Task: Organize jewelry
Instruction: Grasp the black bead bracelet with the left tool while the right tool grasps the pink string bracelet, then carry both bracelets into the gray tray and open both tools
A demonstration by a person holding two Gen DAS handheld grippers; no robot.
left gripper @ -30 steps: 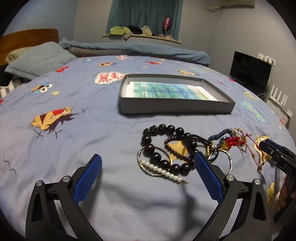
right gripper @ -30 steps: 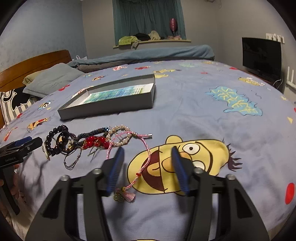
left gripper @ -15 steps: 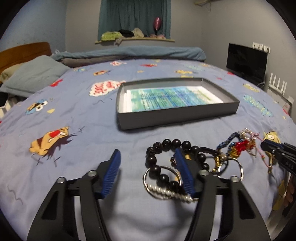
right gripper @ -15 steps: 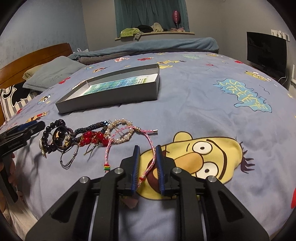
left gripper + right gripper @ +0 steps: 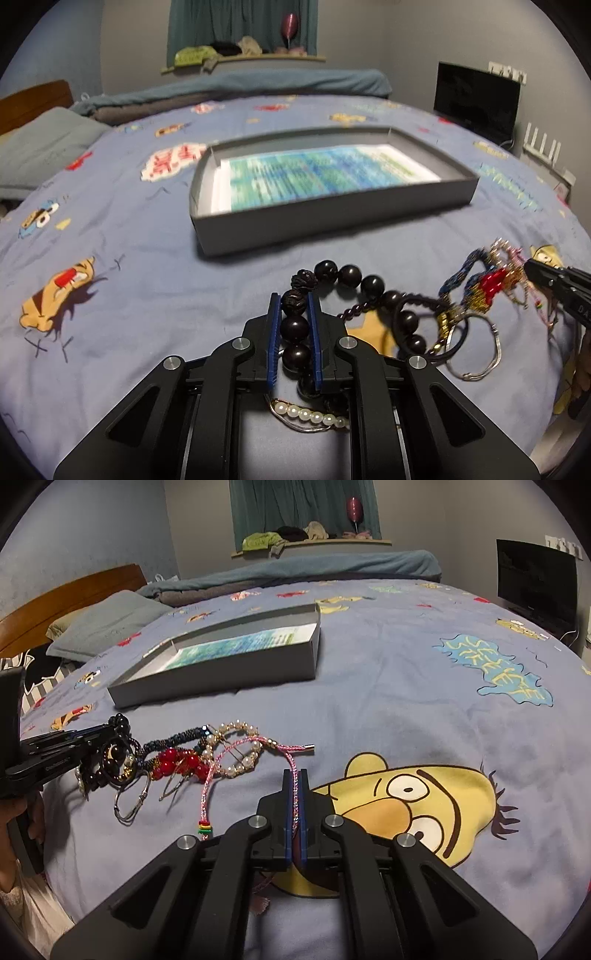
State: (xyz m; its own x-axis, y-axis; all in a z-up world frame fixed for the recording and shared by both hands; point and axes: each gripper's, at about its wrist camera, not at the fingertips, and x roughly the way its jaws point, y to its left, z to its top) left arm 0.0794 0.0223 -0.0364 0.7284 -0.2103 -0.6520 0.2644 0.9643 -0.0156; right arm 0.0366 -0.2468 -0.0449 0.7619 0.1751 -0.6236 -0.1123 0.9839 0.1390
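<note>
Now both claws just closing: left claw (image 5: 294, 306) pinching the dark bead bracelet (image 5: 354, 280) on the bed (image 5: 147, 280), right claw (image 5: 294, 779) clamped on the pink cord bracelet (image 5: 258, 744) w/ gray box (image 5: 332, 218) just beyond.

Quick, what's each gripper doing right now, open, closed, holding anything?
Left gripper: jaws have just been closing, now shut on the dark bead bracelet.
Right gripper: jaws shut on the pink cord bracelet.
</note>
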